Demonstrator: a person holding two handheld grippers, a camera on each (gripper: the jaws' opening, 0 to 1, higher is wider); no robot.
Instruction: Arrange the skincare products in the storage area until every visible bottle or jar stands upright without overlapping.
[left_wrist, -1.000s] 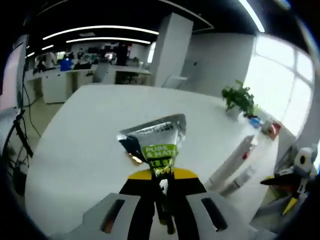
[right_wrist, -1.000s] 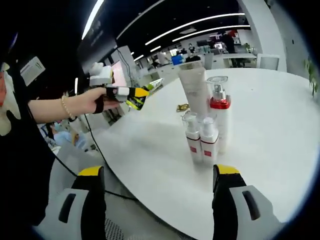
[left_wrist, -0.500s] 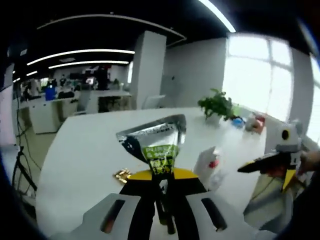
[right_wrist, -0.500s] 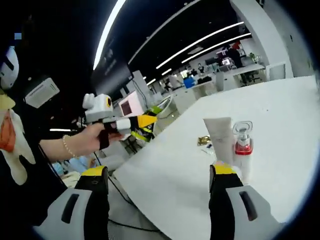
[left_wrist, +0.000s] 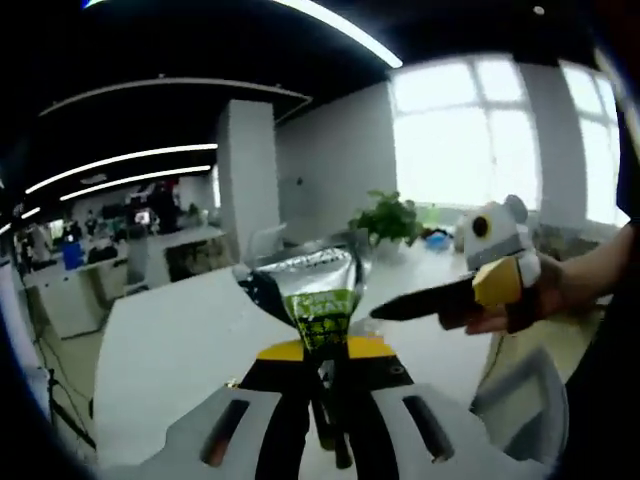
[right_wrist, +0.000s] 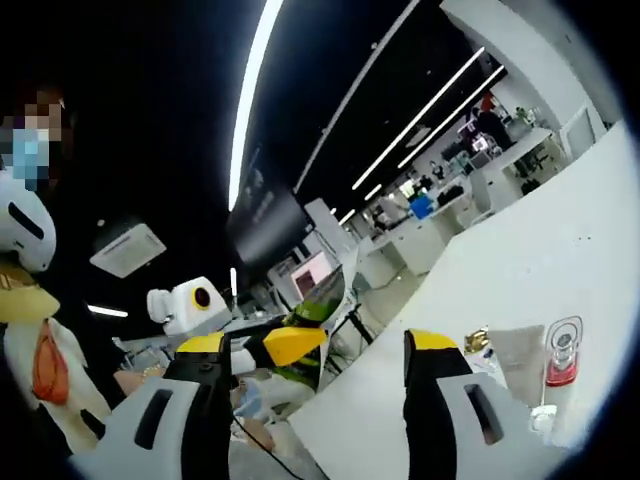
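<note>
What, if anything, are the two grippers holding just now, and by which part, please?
The left gripper pinches a sachet by its lower end. The right gripper holds nothing, jaws apart.

The left gripper (left_wrist: 327, 400) is showing light grey moulded bodies with slotted openings, black fingers (left_wrist: 290, 420) and yellow caps at their ends. The right gripper (right_wrist: 320, 350) is wearing the same colours: grey shells, black fingers (right_wrist: 425, 420), yellow tips. In the left gripper view its long dark finger is ending in a yellow block.
</note>
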